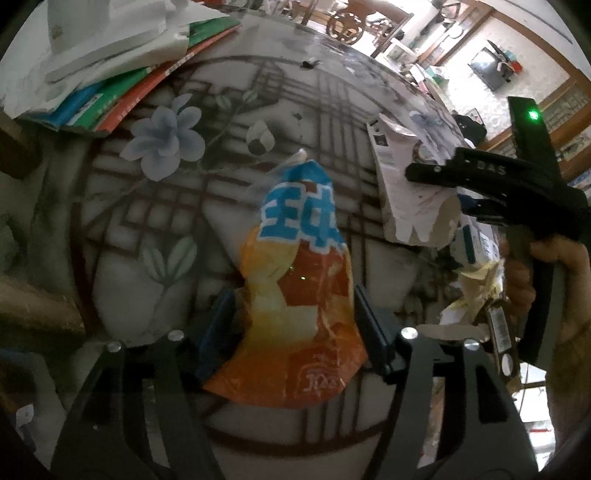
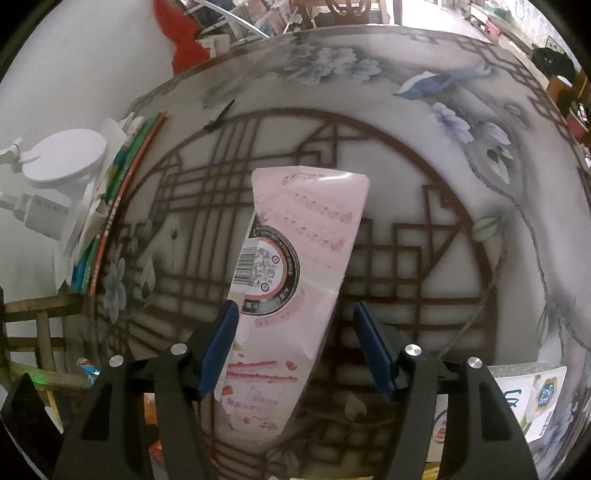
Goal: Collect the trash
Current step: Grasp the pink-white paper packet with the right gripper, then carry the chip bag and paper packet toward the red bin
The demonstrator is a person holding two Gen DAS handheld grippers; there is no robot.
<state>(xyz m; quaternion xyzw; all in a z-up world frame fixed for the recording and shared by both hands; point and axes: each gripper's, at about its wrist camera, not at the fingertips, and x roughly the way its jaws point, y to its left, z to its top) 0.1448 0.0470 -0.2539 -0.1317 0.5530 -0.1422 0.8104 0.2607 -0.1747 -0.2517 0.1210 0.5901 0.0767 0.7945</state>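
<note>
Table first: round top with a printed lattice-and-flower cover, fills both wrist views, everything sits on or over it. Far left edge carries a stack of books/folders with white foam packing pieces on top; right wrist view shows a white disc-shaped gadget on that same pile. Not trash by the look of it, so leave it. Pink carton, torn open, stands between the fingers of the right gripper; left pad touches its edge, right pad shows a clear gap, so the fingers are spread and I can't confirm a real grip. In the left wrist view the same carton hangs at right under the right gripper's black body, torn end down, so it does look lifted off the table. Orange-and-blue snack bag sits between the fingers of the left gripper, fingers spread, bag crumpled; can't tell if it's lifted or lying flat. Likely both pieces are being carried to a bin; no bin in view. Smaller scraps: printed wrappers near right, crumpled yellowish paper by the right hand, a small black clip-like thing far on the table. Nothing blocks either gripper.
</note>
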